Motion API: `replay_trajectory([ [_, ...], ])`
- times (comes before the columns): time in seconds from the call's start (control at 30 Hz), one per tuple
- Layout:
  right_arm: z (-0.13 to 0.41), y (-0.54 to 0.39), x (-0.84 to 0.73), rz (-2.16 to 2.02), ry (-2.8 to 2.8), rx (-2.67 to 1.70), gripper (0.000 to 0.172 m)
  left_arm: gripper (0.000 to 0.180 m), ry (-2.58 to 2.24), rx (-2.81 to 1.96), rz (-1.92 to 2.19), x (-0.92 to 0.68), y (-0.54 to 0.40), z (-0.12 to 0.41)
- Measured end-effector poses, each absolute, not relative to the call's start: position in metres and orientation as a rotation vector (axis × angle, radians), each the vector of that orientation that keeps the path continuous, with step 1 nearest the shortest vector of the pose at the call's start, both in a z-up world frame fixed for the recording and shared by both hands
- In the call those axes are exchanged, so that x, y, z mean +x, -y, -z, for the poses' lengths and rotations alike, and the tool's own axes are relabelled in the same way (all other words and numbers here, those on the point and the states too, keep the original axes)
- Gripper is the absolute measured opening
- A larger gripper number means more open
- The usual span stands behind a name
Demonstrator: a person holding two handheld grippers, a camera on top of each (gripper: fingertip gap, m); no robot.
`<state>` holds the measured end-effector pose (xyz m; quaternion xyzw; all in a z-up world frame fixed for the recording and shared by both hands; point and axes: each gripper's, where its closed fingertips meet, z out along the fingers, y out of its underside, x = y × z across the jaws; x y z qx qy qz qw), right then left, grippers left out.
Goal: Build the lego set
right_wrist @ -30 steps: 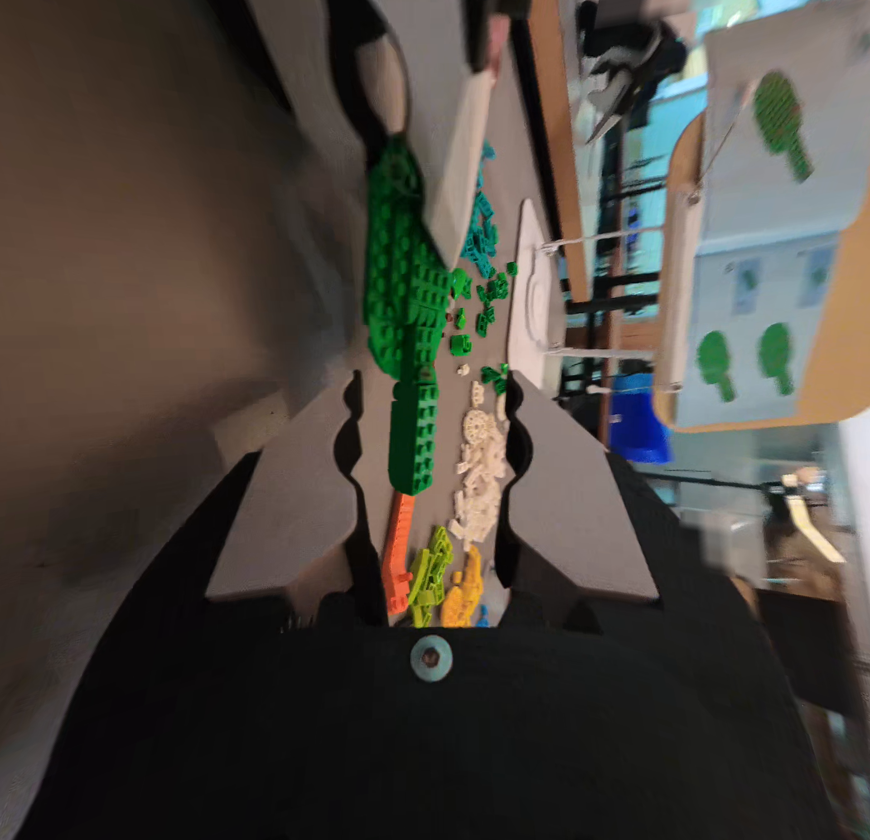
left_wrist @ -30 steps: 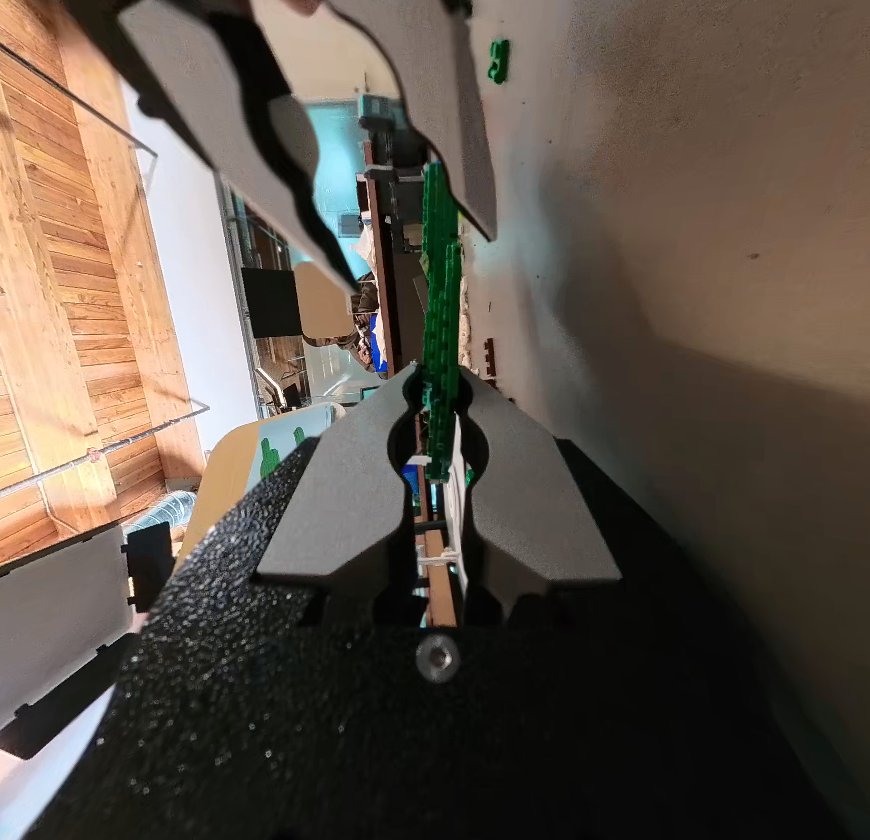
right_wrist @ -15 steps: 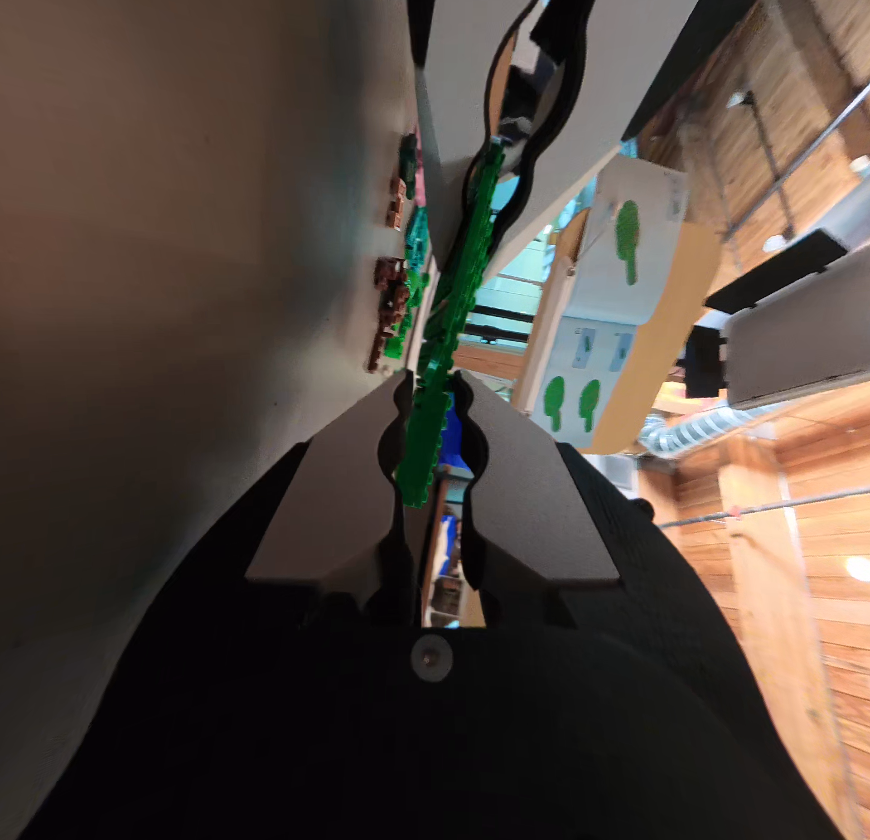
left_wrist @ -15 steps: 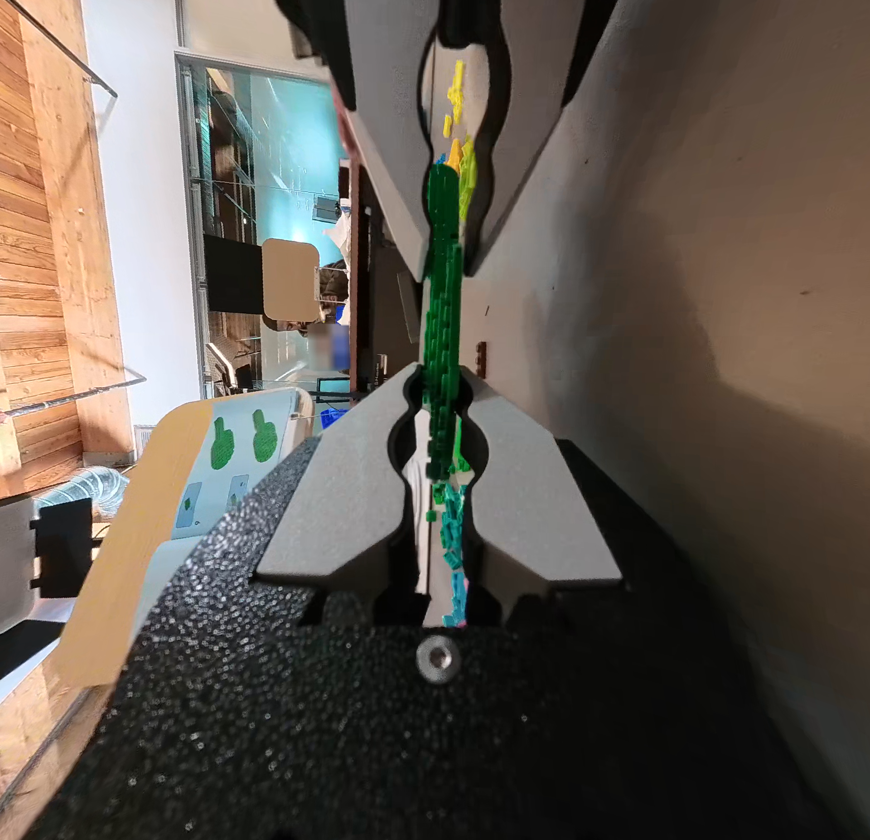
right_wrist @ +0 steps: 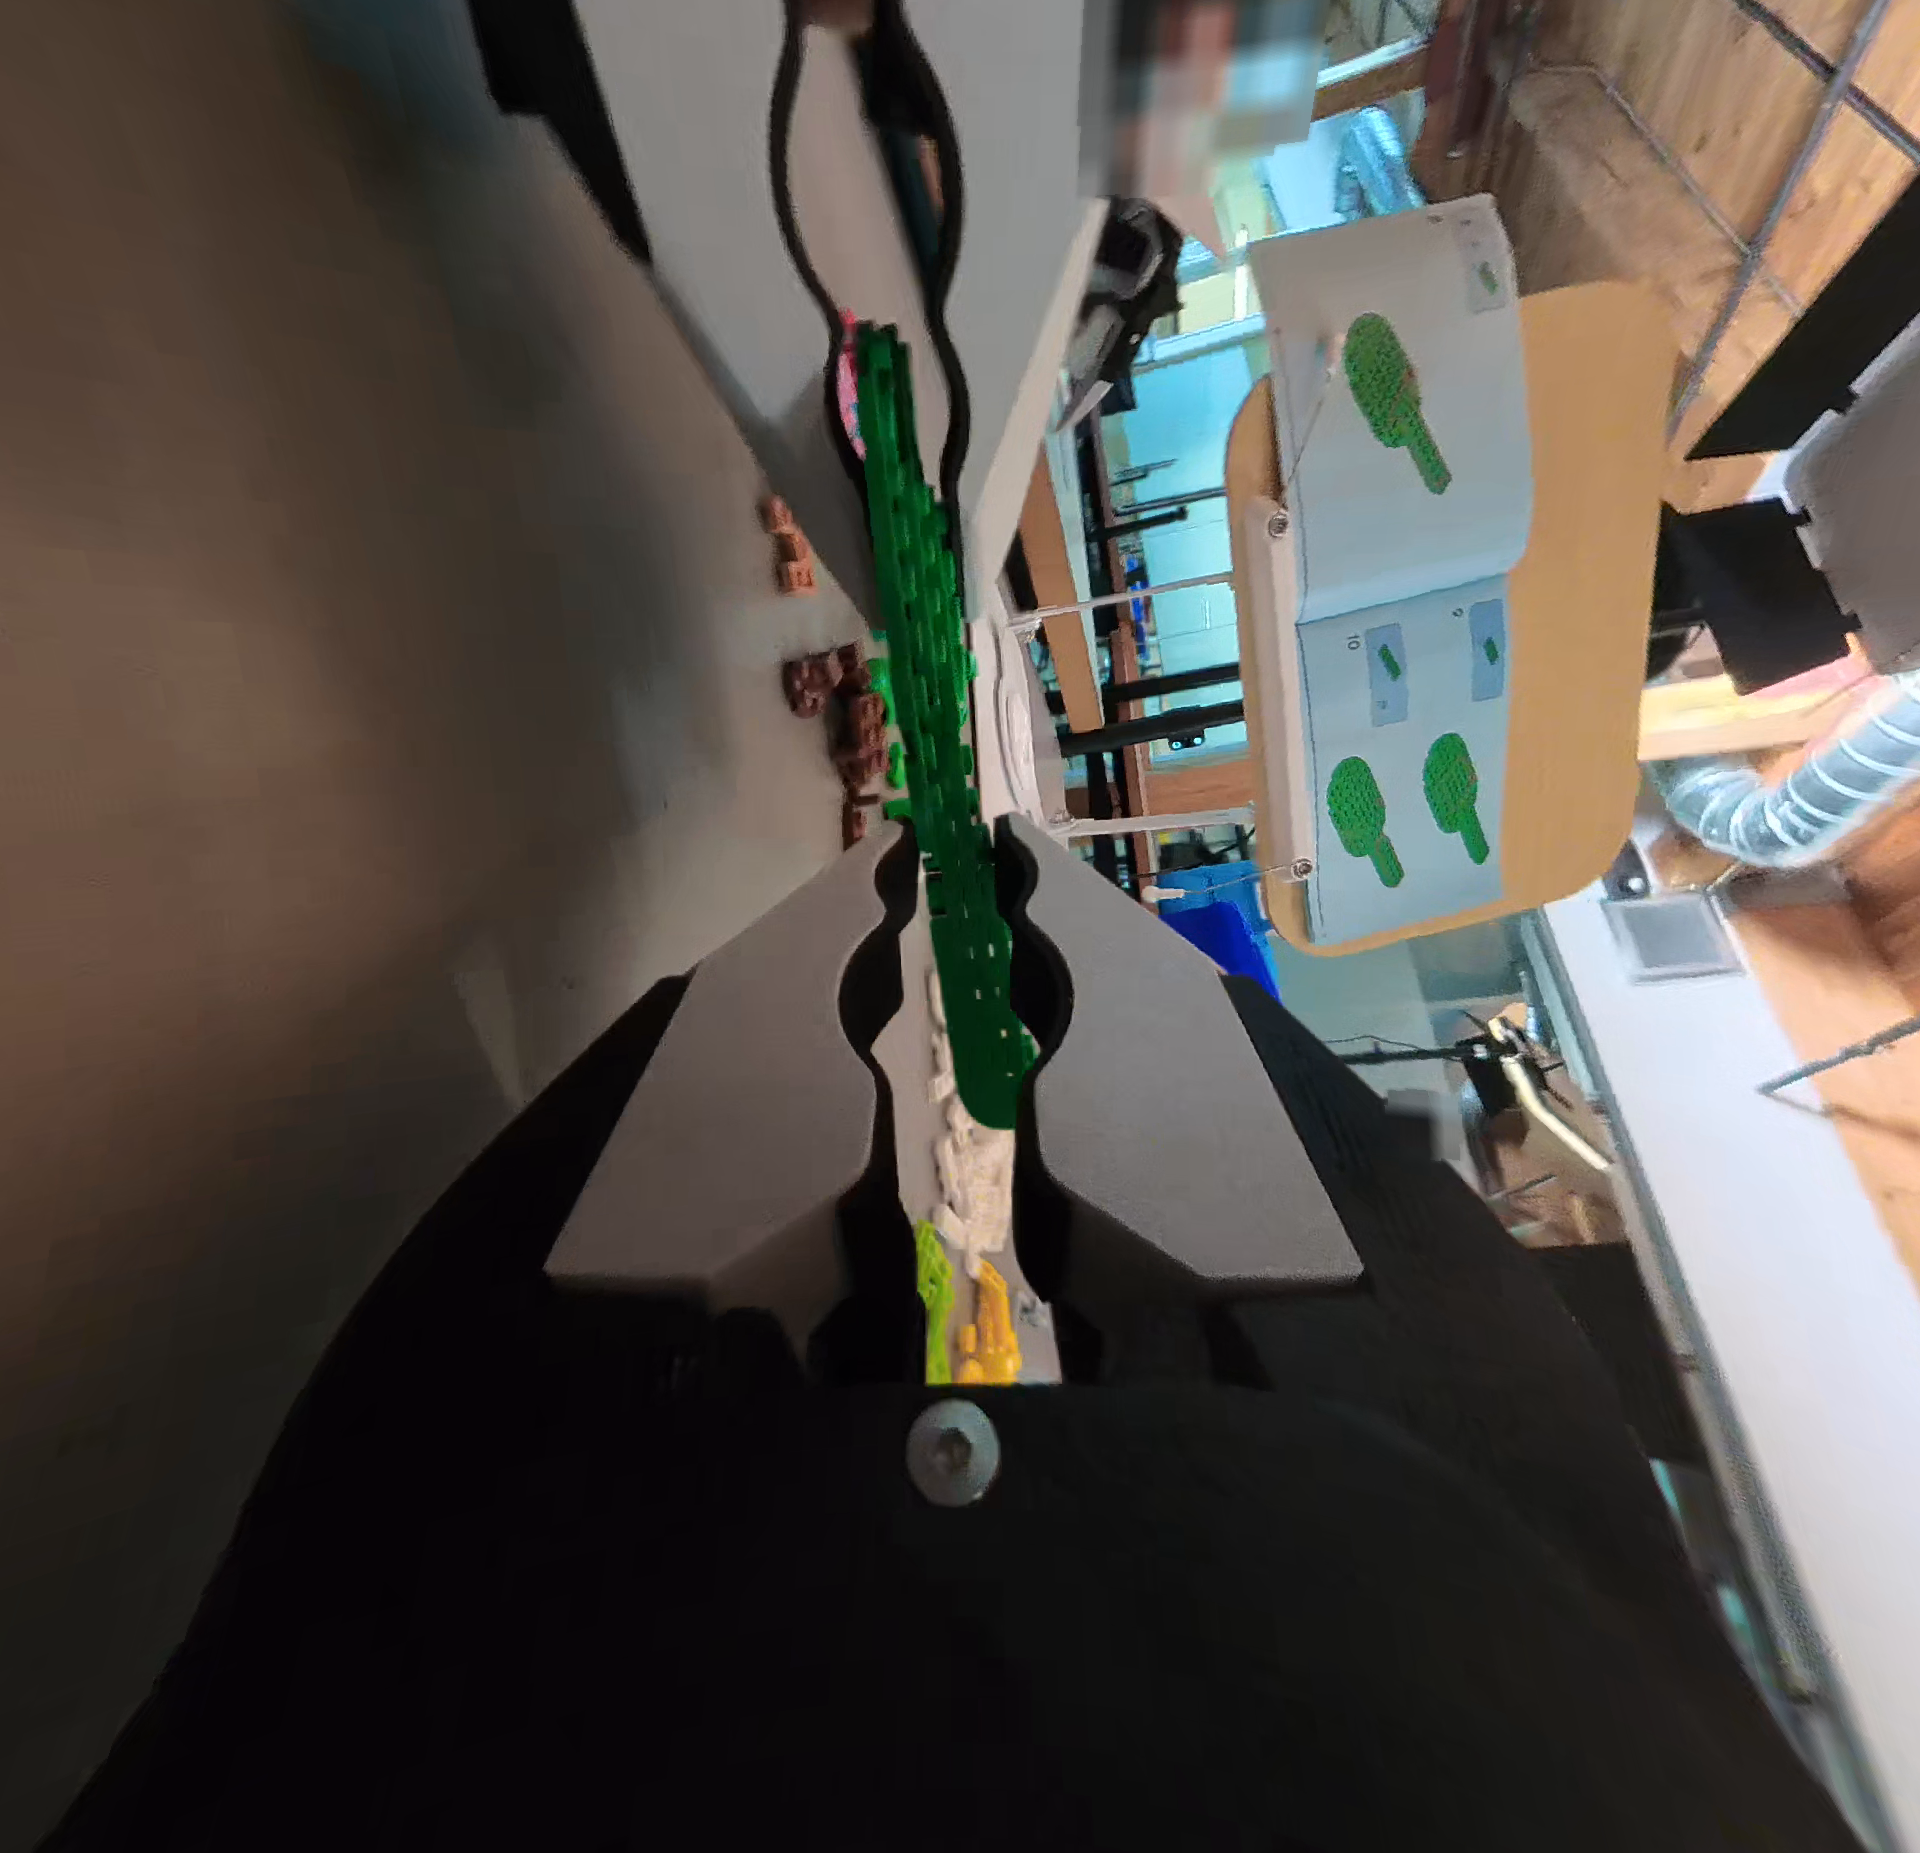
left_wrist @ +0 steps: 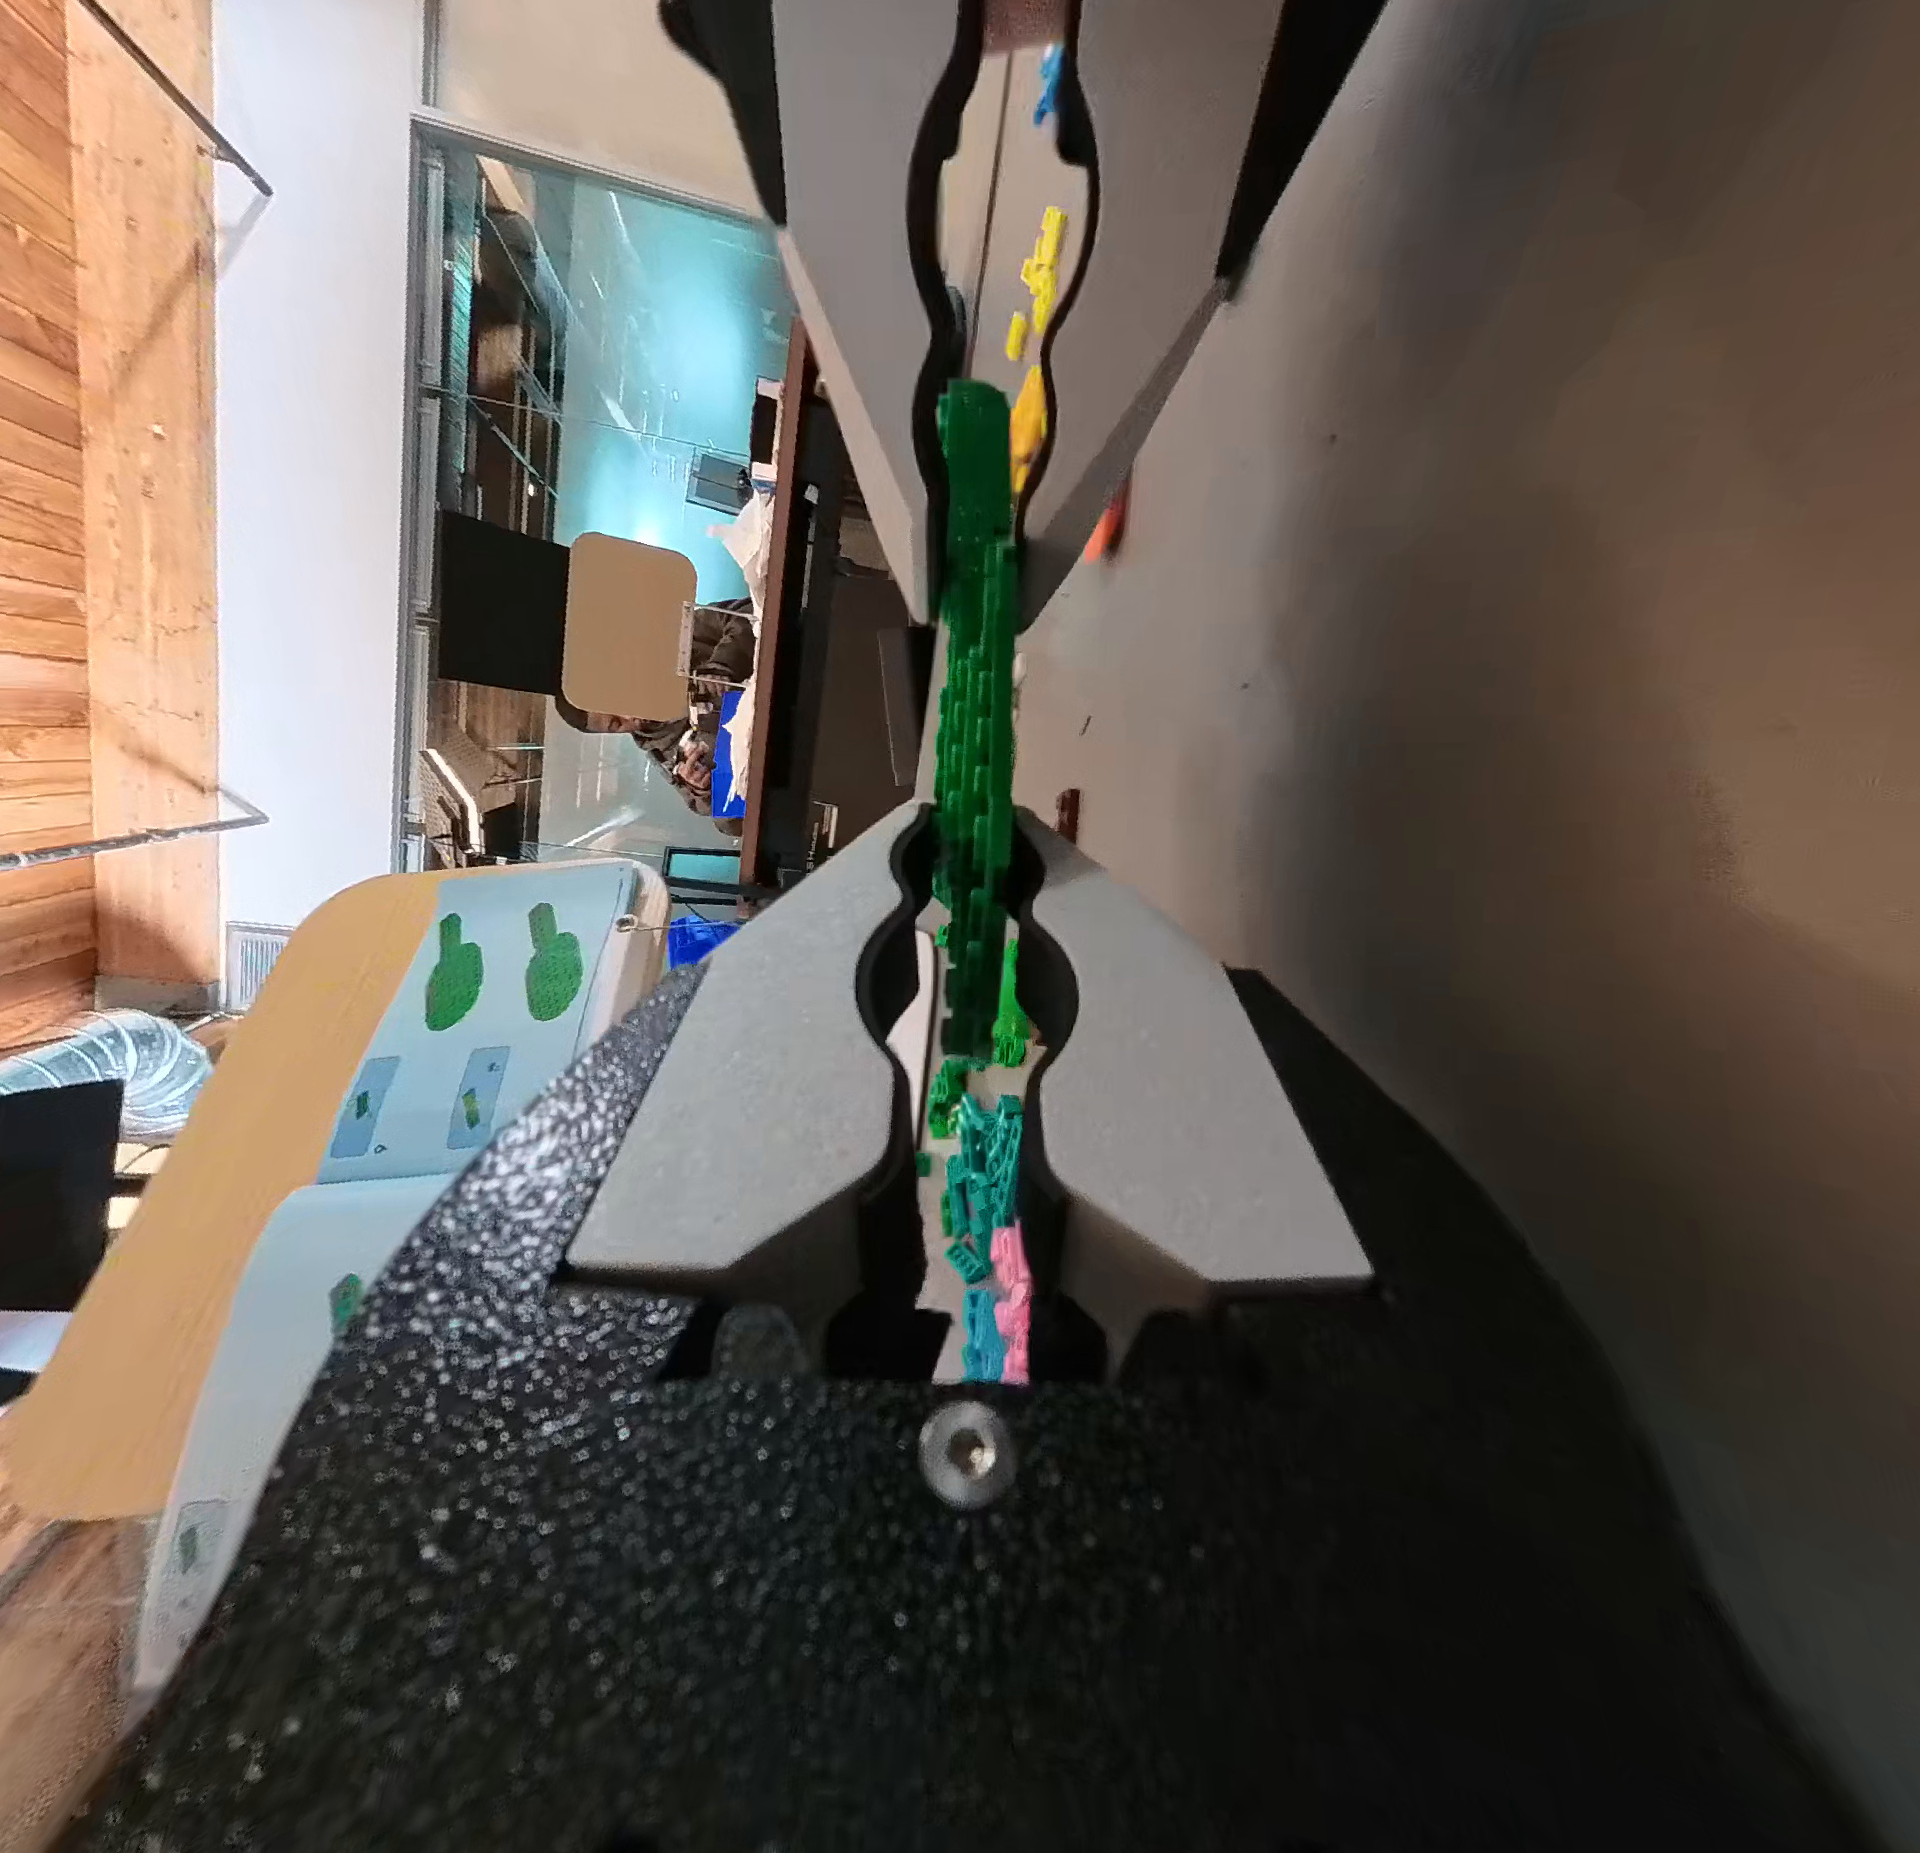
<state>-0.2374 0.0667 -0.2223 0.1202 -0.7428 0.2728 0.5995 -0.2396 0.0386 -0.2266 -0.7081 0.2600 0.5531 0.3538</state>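
Wood-plank wall (left_wrist: 62, 453) filled the left edge of the left wrist view, followed by a glass partition (left_wrist: 623, 349) and an open instruction booklet (left_wrist: 488, 993) on a wooden stand. At the centre, the left tongs (left_wrist: 971, 827) were clamped on one end of a green brick plate (left_wrist: 977, 723) seen edge-on, with both fingertips (left_wrist: 894, 847) against its faces. The grey desk (left_wrist: 1351, 660) ran down the right side.

The right tongs (left_wrist: 977, 598) gripped the far end of the same plate. A second before they had stood wide apart with the plate loose between them. Now they were closed on it, so the plate hung between the two tongs with one at each end.

Only the left view showed the teal pieces (left_wrist: 982, 1169) and pink pieces (left_wrist: 1008, 1273) behind its fingers, and the yellow pieces (left_wrist: 1044, 265) beyond the other tongs.

The right wrist view showed the desk (right_wrist: 416, 556) on its left and a heap of brown pieces (right_wrist: 831, 702). Its own tongs (right_wrist: 956, 837) pinched the plate (right_wrist: 925, 660), with white pieces (right_wrist: 971, 1169) and lime pieces (right_wrist: 935, 1294) visible between the fingers. The booklet (right_wrist: 1392, 598) lay to the right, its pages facing the camera more squarely.
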Motion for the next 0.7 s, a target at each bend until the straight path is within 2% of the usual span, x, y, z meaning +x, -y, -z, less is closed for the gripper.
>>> replay_trajectory([
  [0.03,0.22,-0.067,-0.237,-0.656,1.715,0.257,0.016,0.009,-0.658,-1.827,-1.418,-0.239,-0.039,0.225],
  [0.07,0.22,-0.07,-0.24,-0.646,1.713,0.236,0.035,0.009,-0.651,-1.835,-1.414,-0.24,-0.038,0.226],
  [0.1,0.221,-0.073,-0.243,-0.625,1.717,0.223,0.044,0.009,-0.652,-1.843,-1.418,-0.242,-0.037,0.227],
  [0.13,0.221,-0.075,-0.244,-0.609,1.713,0.223,0.047,0.009,-0.652,-1.846,-1.42,-0.243,-0.037,0.228],
  [0.17,0.221,-0.076,-0.245,-0.594,1.699,0.237,0.046,0.009,-0.648,-1.845,-1.417,-0.243,-0.036,0.228],
  [0.33,0.222,-0.073,-0.241,-0.484,1.618,0.355,0.021,0.009,-0.651,-1.855,-1.404,-0.242,-0.037,0.23],
  [0.57,0.231,-0.071,-0.241,-0.381,1.625,0.45,0.014,0.009,-0.703,-1.842,-1.43,-0.239,-0.039,0.232],
  [0.7,0.224,-0.073,-0.241,-0.505,1.624,0.364,0.014,0.009,-0.737,-1.814,-1.487,-0.239,-0.04,0.23],
])
